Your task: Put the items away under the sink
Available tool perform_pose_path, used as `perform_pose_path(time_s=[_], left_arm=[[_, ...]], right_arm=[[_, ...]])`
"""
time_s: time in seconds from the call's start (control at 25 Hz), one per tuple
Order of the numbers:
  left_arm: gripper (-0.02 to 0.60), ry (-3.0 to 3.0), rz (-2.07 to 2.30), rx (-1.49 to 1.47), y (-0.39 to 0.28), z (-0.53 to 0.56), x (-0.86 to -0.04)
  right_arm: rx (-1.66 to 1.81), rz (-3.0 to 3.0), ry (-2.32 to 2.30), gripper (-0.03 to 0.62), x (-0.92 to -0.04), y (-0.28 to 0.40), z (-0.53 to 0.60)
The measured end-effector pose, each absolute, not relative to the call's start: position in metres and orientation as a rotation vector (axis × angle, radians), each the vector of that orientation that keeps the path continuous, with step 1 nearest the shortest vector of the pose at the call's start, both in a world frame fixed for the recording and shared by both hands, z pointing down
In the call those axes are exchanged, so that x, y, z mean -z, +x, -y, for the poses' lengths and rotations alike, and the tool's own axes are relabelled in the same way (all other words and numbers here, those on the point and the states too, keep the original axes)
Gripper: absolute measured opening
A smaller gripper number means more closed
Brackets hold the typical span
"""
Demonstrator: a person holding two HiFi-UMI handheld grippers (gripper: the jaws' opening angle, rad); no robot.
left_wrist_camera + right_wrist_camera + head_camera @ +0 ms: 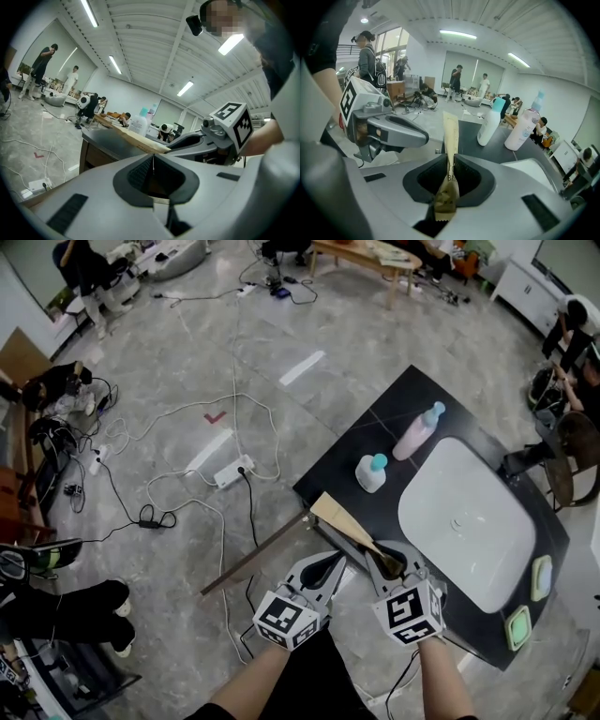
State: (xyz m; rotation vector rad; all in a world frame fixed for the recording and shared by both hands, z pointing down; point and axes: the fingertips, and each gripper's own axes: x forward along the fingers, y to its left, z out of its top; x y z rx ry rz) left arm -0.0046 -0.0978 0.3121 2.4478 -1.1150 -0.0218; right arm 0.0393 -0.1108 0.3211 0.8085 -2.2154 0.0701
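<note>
Bench: the black-topped bench (347, 451) stands right in front of you, with a white oval sink basin (469, 521) set into its top.
Bench, near rim: two pale green square pads (518, 627) lie on the black top to the right of the basin; what they are is too small to tell.
Bench, far side: a white bottle with a teal cap (371, 472) stands upright beside the basin. A pink bottle with a blue cap (417, 432) stands just beyond it, close but not touching.
Bench corner: a thin brown board (253, 559) runs out from the corner over the floor.
Floor: the grey stone-pattern floor (281, 334) carries loose white cables and a white power strip (232, 472), with a small red mark (215, 415) farther out.
Room: people sit and stand around the edges, and a wooden table (361, 251) stands at the far end.
Left tool: your left tool (153, 159) has its jaws pressed together with nothing between them, and it sits just beside the right one.
Right tool: your right tool (451, 157) is clamped on a tan paper packet (451, 136).
Packet: it sticks up and forward out of the jaws, over the bench's near corner, short of the white bottle.
</note>
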Motion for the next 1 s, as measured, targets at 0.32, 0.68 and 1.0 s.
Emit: perform_pose_path(time_s=[0.32, 0.68, 1.0], left_arm=[[0.009, 2.469, 1.103, 0.050, -0.024, 0.074, -0.316], [0.009, 2.474, 1.079, 0.034, -0.042, 0.033, -0.342], [0.009, 2.494, 1.007, 0.012, -0.037, 0.008, -0.379]], right_arm=[[-0.098, 2.250, 0.903, 0.060, -0.316, 0.015, 0.079], [-0.178, 2.235, 0.936, 0.060, -0.349, -0.007, 0.026], [-0.264, 2.198, 1.003, 0.060, -0.392, -0.010, -0.006]])
